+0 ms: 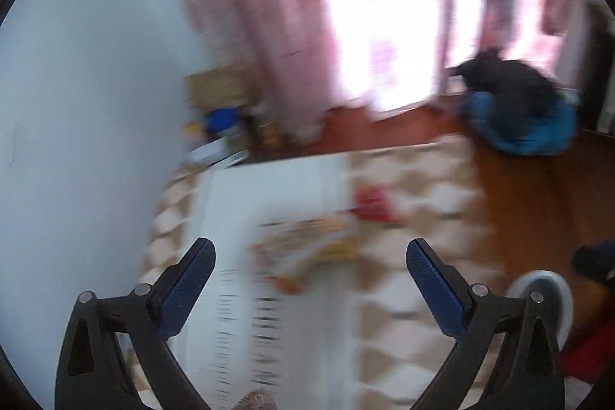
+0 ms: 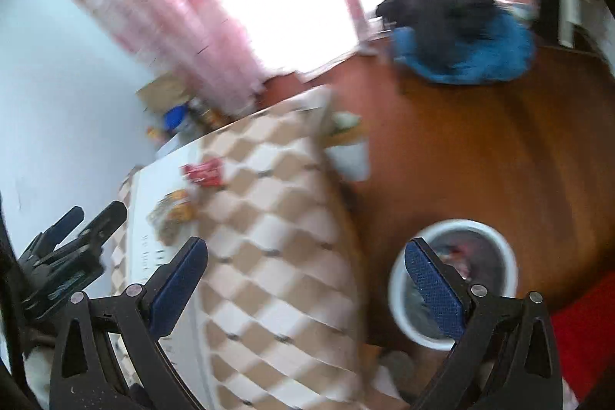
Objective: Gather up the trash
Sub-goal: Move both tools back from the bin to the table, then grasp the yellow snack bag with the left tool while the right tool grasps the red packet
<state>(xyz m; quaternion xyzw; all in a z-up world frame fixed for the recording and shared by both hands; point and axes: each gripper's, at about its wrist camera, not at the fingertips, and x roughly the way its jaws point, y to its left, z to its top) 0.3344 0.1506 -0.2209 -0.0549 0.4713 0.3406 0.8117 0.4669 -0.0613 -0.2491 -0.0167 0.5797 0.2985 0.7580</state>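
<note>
Two wrappers lie on the checkered tablecloth (image 2: pixel 276 218): a red wrapper (image 2: pixel 203 172) and a yellow-orange snack wrapper (image 2: pixel 175 212). In the left wrist view the snack wrapper (image 1: pixel 307 248) sits just ahead of my open left gripper (image 1: pixel 309 252), and the red wrapper (image 1: pixel 371 204) lies beyond it; both are blurred. My right gripper (image 2: pixel 305 252) is open and holds nothing, above the table's right edge. A white trash bin (image 2: pixel 453 279) with rubbish inside stands on the floor behind its right finger. The left gripper (image 2: pixel 73 221) shows at the left of the right wrist view.
A white sheet (image 1: pixel 269 187) with print lies under the wrappers. Wooden floor (image 2: pixel 480 160) lies right of the table. A blue and black heap (image 2: pixel 461 37) rests by the pink curtains (image 1: pixel 269 6). Boxes and bottles (image 2: pixel 177 110) crowd the corner by the pale wall.
</note>
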